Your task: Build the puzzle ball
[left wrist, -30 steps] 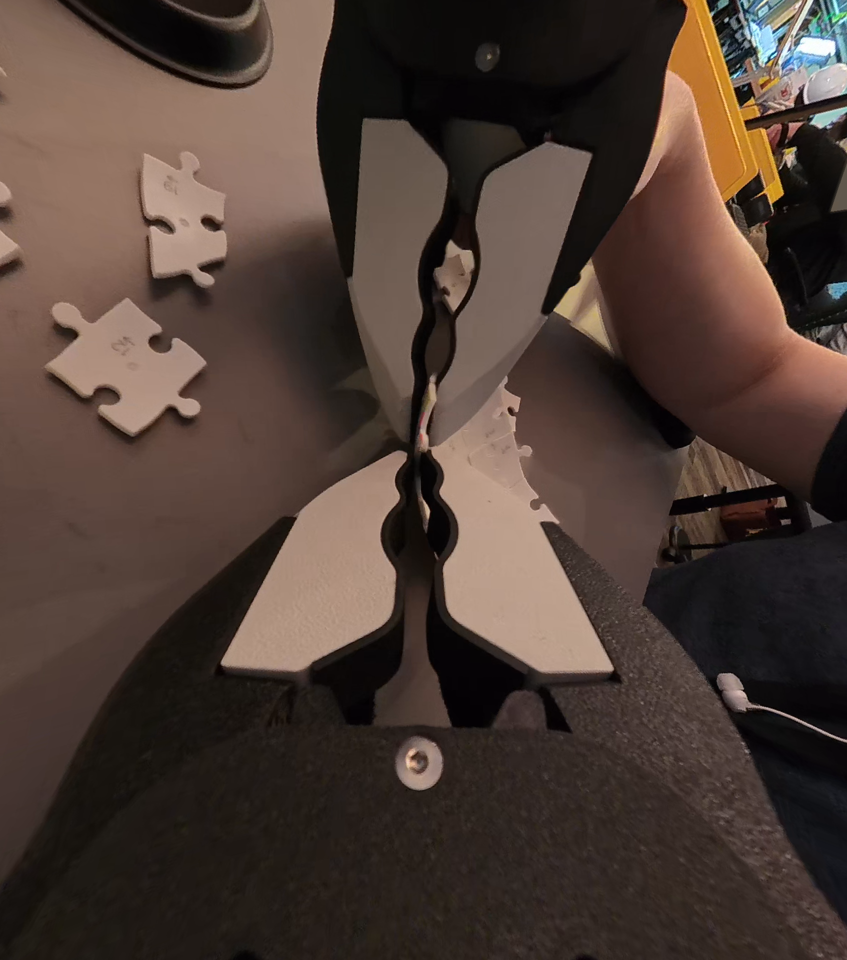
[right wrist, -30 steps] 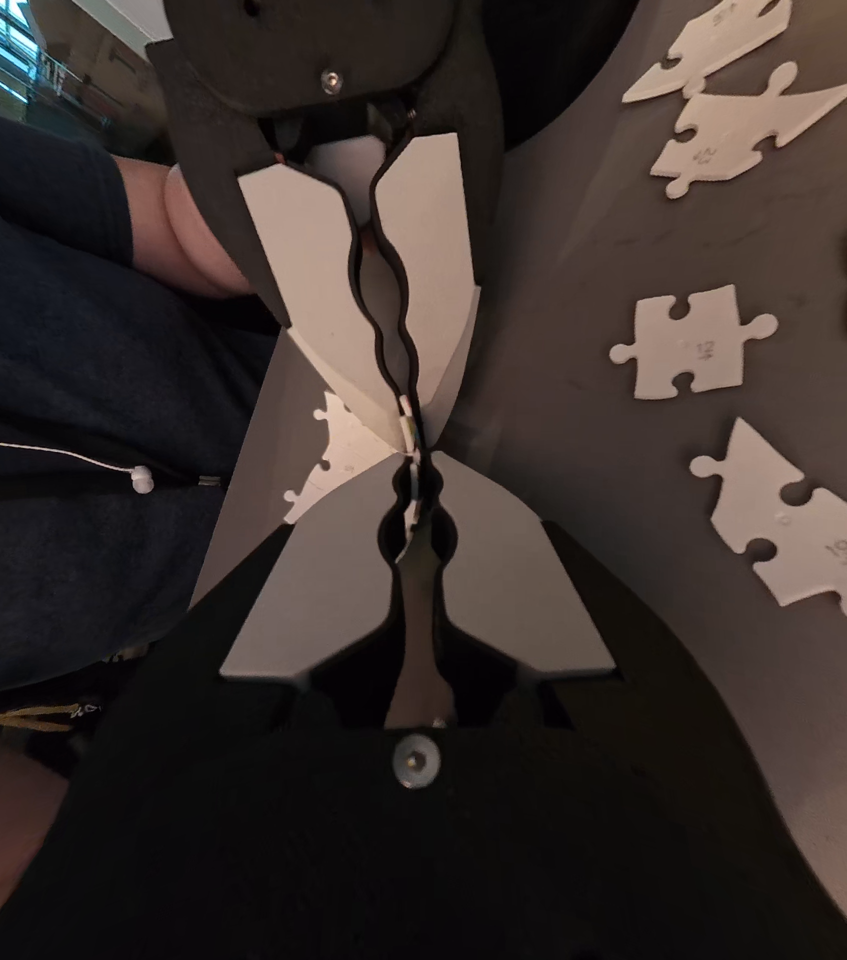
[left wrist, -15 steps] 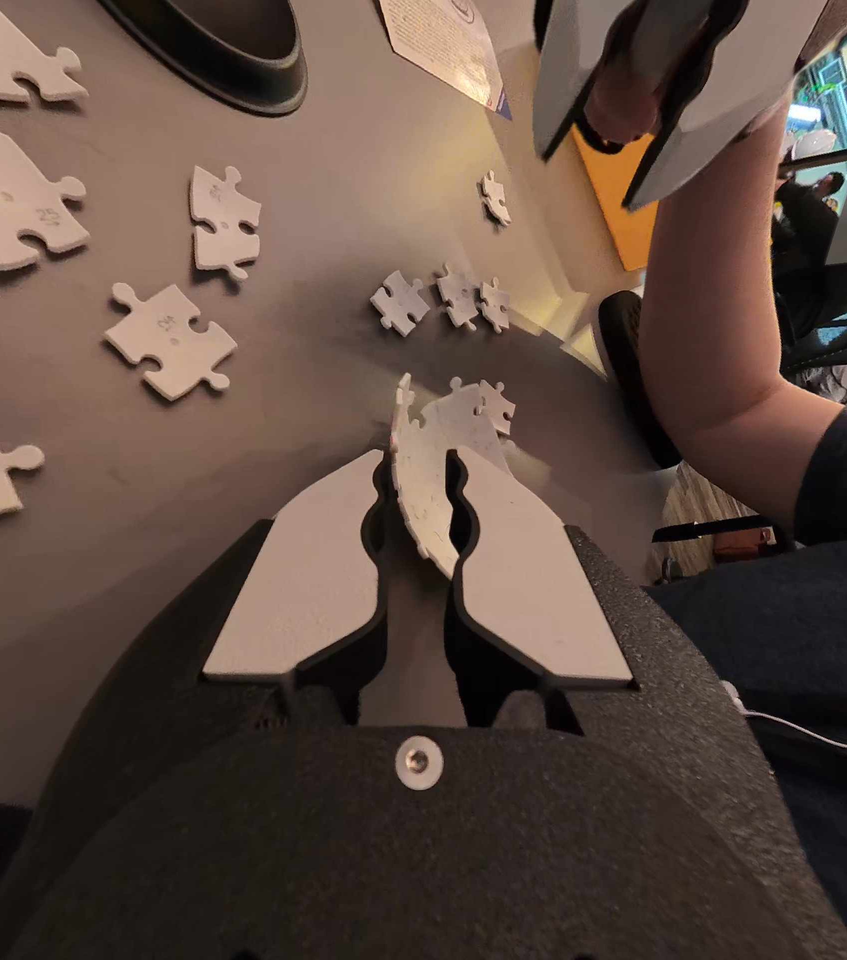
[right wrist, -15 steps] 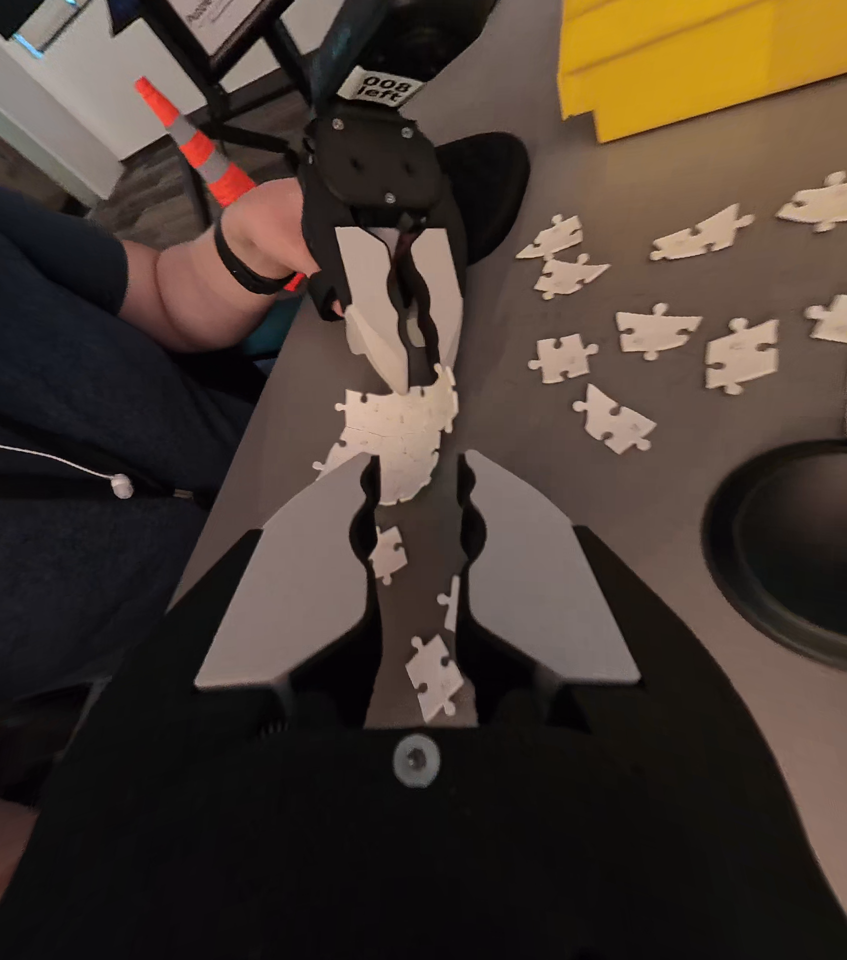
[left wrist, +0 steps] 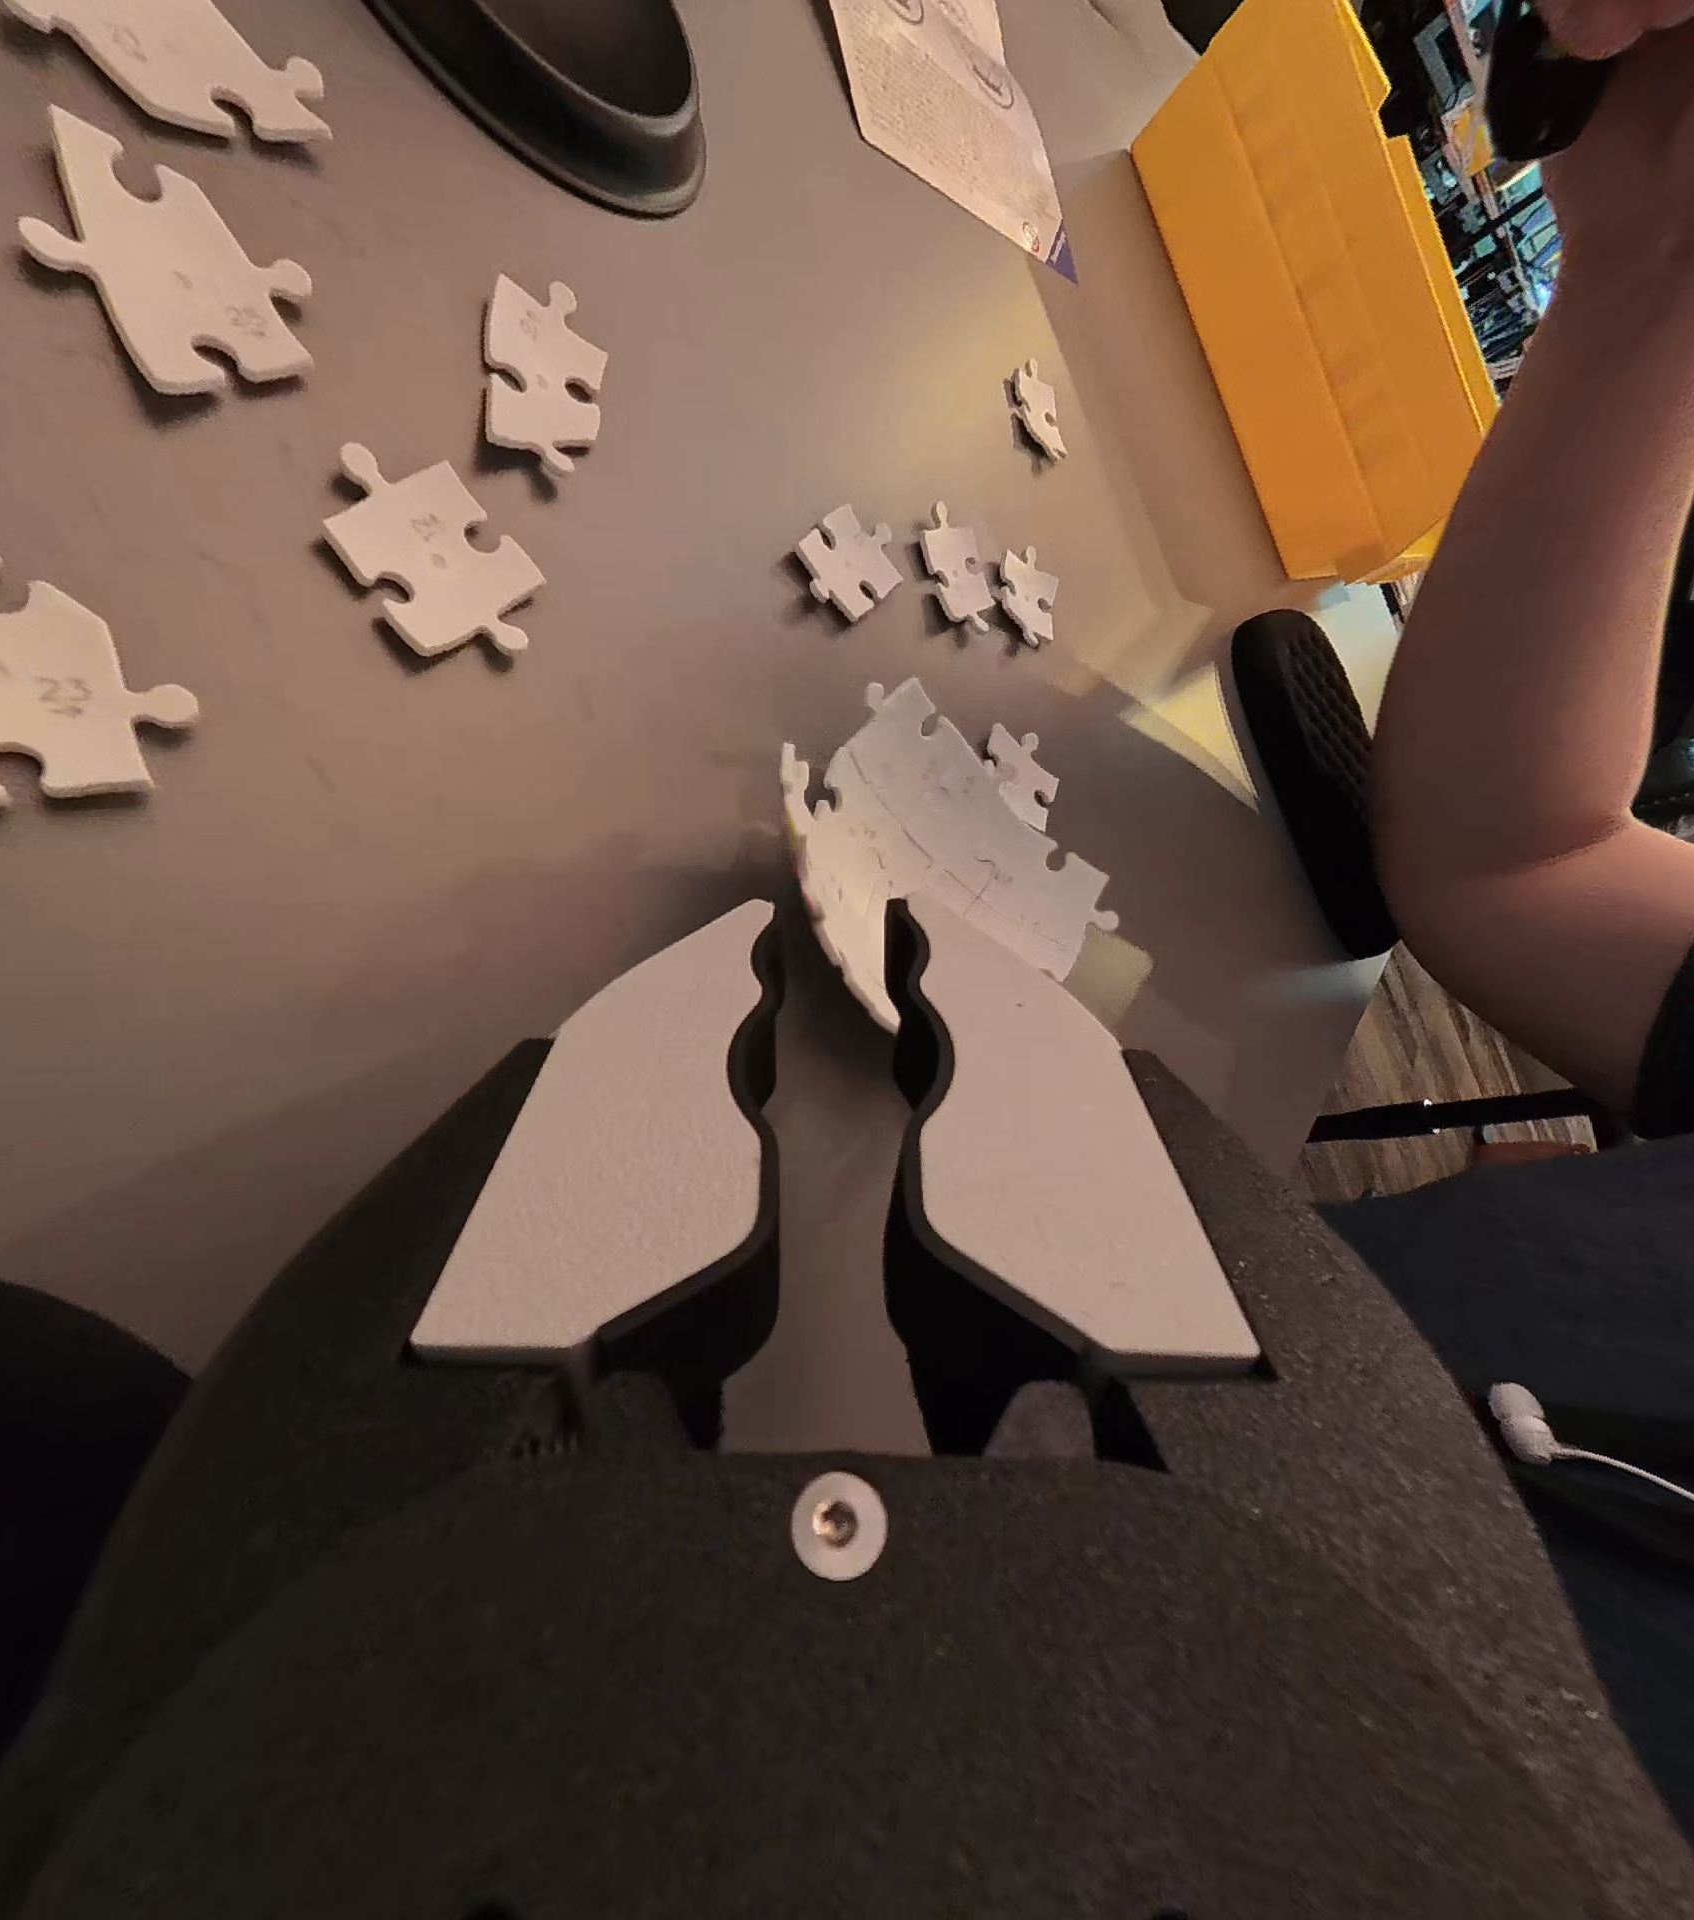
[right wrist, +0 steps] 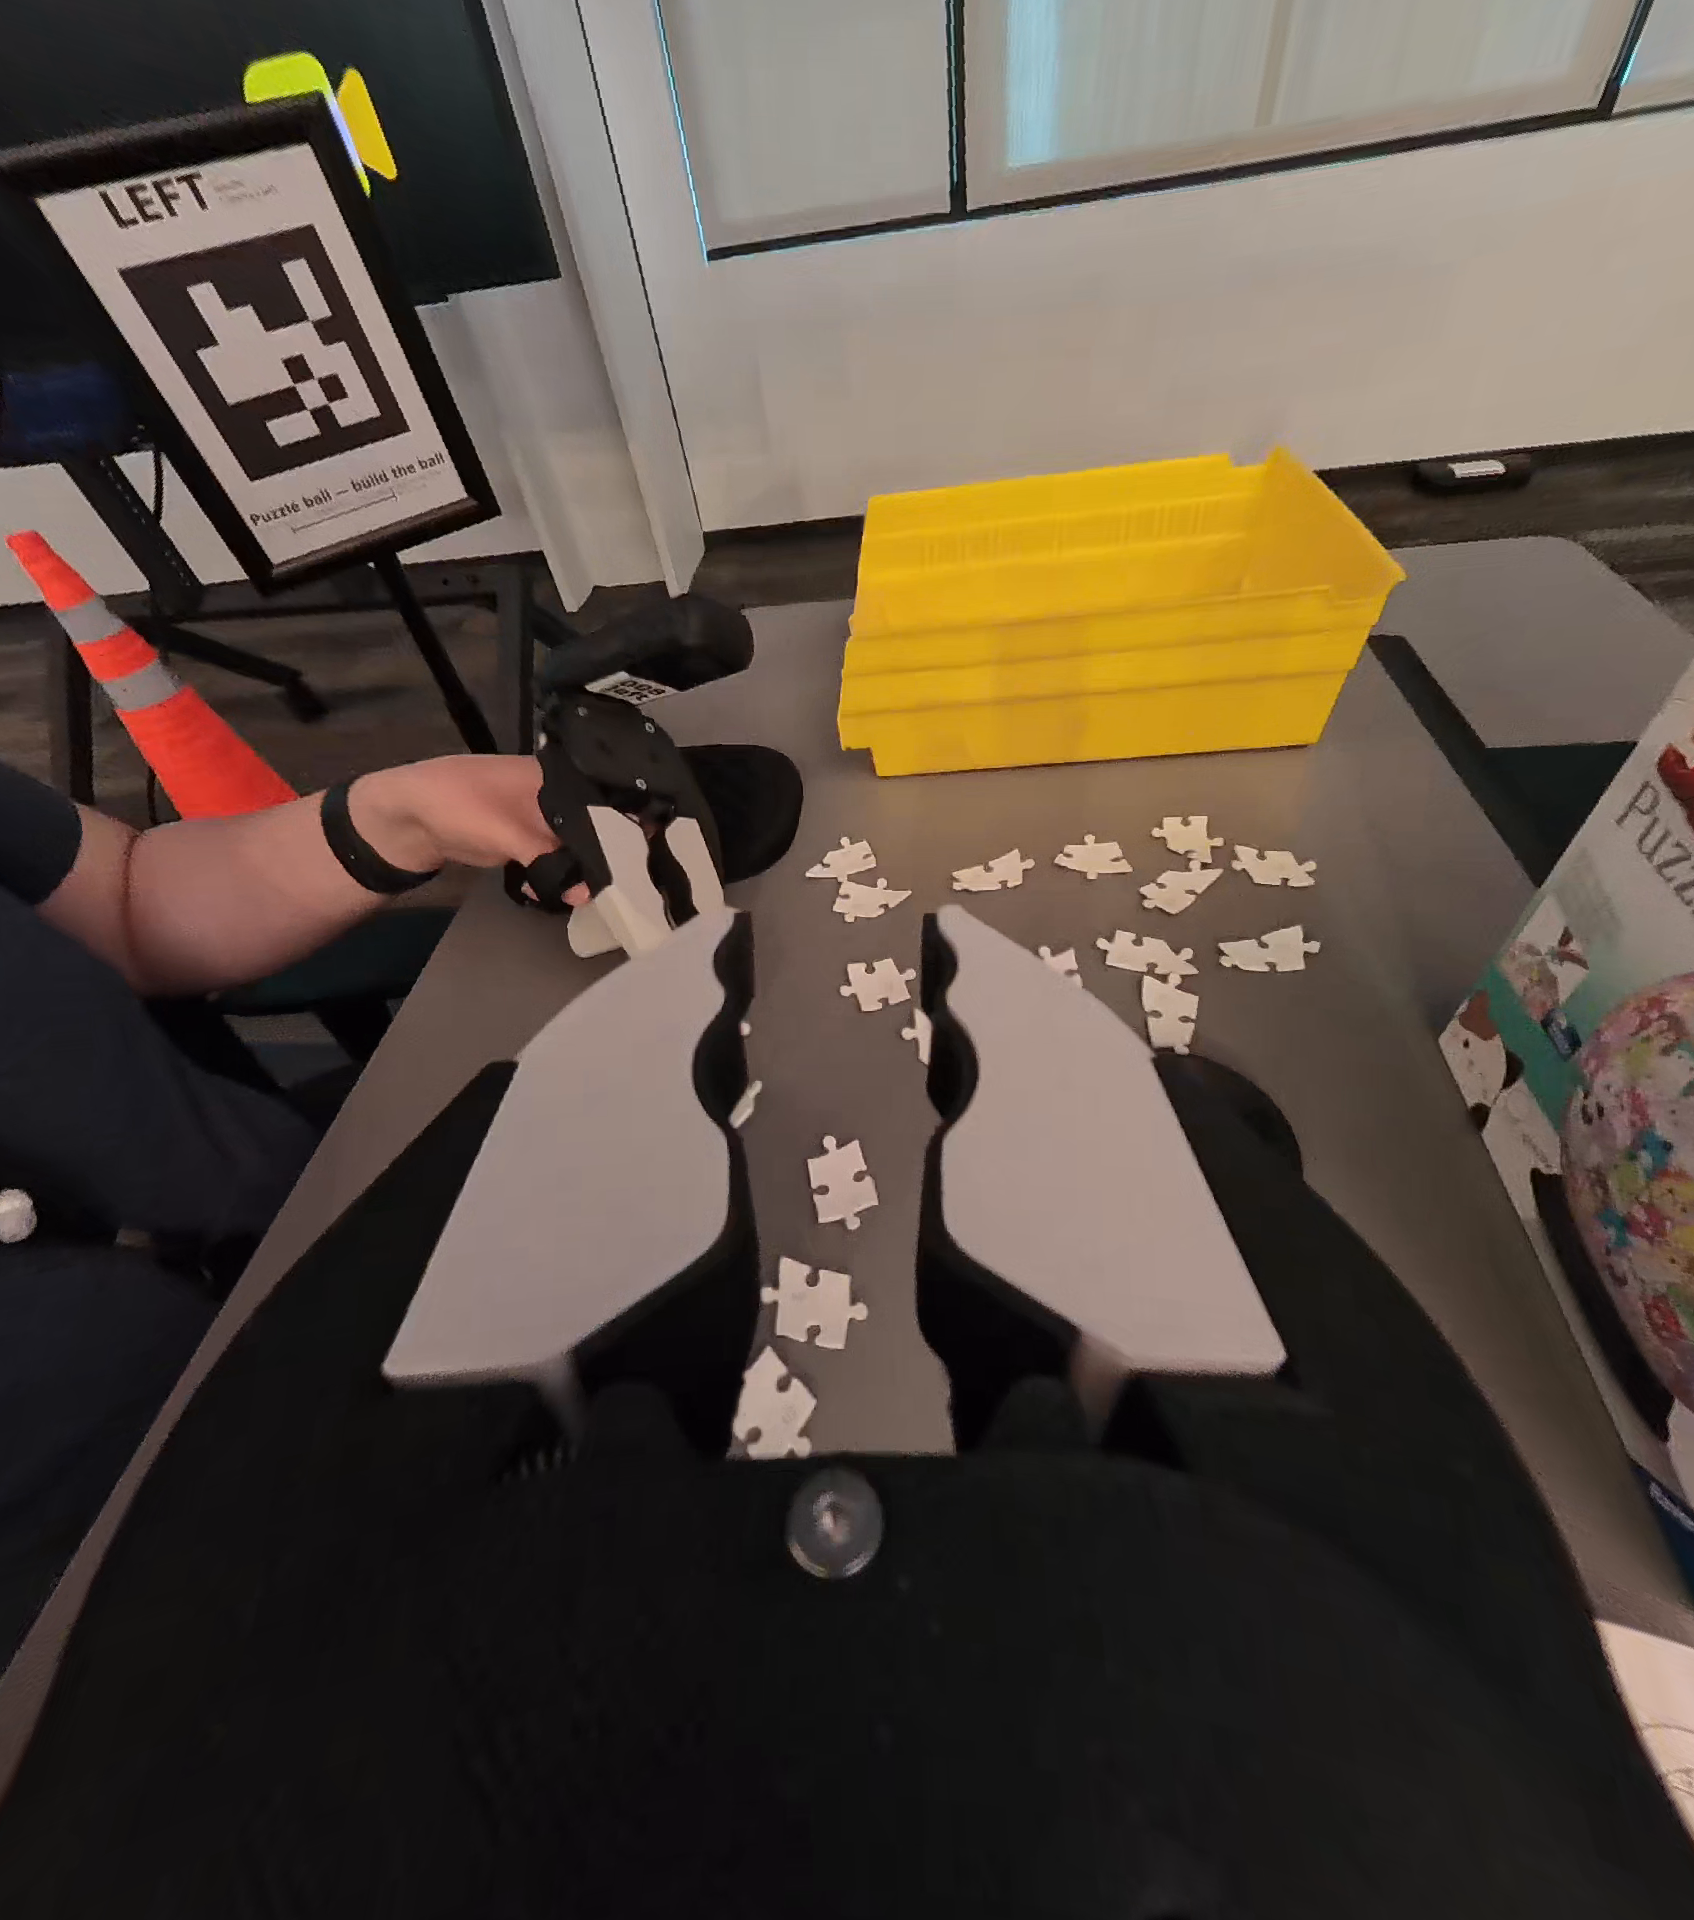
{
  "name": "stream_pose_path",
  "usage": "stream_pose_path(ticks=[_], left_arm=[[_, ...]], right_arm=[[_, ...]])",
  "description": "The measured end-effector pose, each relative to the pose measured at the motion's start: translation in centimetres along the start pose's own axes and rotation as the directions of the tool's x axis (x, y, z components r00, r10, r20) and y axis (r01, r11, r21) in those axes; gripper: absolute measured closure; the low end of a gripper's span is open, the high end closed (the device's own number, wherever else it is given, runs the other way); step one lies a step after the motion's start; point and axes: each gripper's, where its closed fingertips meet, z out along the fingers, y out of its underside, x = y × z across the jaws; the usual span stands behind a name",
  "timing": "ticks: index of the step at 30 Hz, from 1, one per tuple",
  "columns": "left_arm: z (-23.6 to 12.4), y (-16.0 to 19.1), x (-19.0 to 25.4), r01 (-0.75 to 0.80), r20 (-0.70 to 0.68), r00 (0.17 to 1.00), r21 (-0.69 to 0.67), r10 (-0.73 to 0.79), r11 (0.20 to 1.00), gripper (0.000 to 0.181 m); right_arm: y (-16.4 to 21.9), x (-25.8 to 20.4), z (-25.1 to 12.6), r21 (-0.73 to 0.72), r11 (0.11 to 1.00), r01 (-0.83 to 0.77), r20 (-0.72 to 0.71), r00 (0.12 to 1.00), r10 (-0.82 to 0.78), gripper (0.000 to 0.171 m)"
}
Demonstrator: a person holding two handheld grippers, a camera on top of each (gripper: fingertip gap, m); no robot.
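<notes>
A curved white section of joined puzzle pieces (left wrist: 947,842) stands tilted on the grey table (left wrist: 323,935). Its near edge lies between the tips of my left gripper (left wrist: 832,920). The jaws stand open, wider than the section is thick. In the right wrist view the left gripper (right wrist: 661,914) is low at the table's left edge, with a bit of the white section (right wrist: 594,940) under it. My right gripper (right wrist: 832,925) is open and empty, high above the table and far from the section. Several loose white pieces (left wrist: 427,561) (right wrist: 1175,883) lie scattered.
A black ring stand (left wrist: 614,114) sits at the far side. Stacked yellow bins (right wrist: 1103,623) stand at the table's back, a puzzle box (right wrist: 1674,1091) at the right and a paper sheet (left wrist: 947,114) near the bins. The person's right arm (left wrist: 1549,727) hangs over the table edge. Some 25 centimeters of space lies between my two pairs of fingers.
The two grippers were tip to tip, both shut on the section. The right one let go, opened and rose up and away. The left jaws opened wider and the section tilted down.
</notes>
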Motion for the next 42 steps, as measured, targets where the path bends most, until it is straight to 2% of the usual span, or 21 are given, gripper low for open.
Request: stream_pose_path(ticks=[6,8,12,18,23,26,29,31,35,39,42], left_arm=[[-0.3,0.0,0.1,-0.005,0.01,1.0,0.017,0.004,1.0,0.165],[-0.5,0.1,0.2,-0.002,0.007,1.0,0.021,0.002,1.0,0.165],[-0.4,0.3,0.2,-0.009,0.008,1.0,0.013,0.009,1.0,0.166],[0.0,0.1,0.1,-0.029,0.026,0.999,0.014,0.028,0.999,0.166],[0.3,0.0,0.1,-0.021,0.025,0.999,0.021,0.021,1.0,0.166],[-0.6,-0.4,1.1,-0.034,0.021,0.999,0.061,0.033,0.998,0.166],[-1.5,0.2,2.0,-0.069,0.045,0.997,0.062,0.067,0.996,0.165],[-1.8,0.9,2.2,-0.076,0.052,0.996,0.054,0.073,0.996,0.165],[-1.7,1.8,2.1,-0.042,0.036,0.999,0.041,0.04,0.998,0.164],[-1.3,1.6,1.7,-0.039,0.044,0.998,0.046,0.037,0.998,0.164],[-1.6,0.4,1.6,-0.041,0.043,0.998,0.087,0.037,0.995,0.164]], right_arm=[[2.4,-0.8,1.3,-0.096,0.995,0.01,-0.036,0.999,-0.013,0.135],[2.8,-1.0,1.5,-0.076,0.997,-0.006,-0.051,0.999,0.003,0.135],[3.5,-1.8,0.8,0.053,0.994,-0.092,-0.017,0.995,0.093,0.136],[8.4,-1.7,0.7,0.012,0.982,-0.187,-0.037,0.981,0.188,0.128],[8.8,-1.3,0.7,0.082,0.976,-0.199,-0.039,0.978,0.203,0.129],[9.5,-1.0,0.9,0.067,0.976,-0.205,-0.048,0.977,0.209,0.129],[10.8,-1.1,1.8,-0.021,0.987,-0.162,-0.056,0.985,0.16,0.129],[12.3,-1.3,2.9,-0.143,0.985,-0.099,-0.06,0.994,0.092,0.129],[14.7,-1.0,5.5,-0.378,0.925,0.031,-0.025,0.999,-0.044,0.129],[16.0,-1.0,7.6,-0.486,0.866,0.114,0.07,0.993,-0.092,0.129],[17.1,-0.1,8.2,-0.56,0.814,0.155,0.069,0.988,-0.141,0.129]])
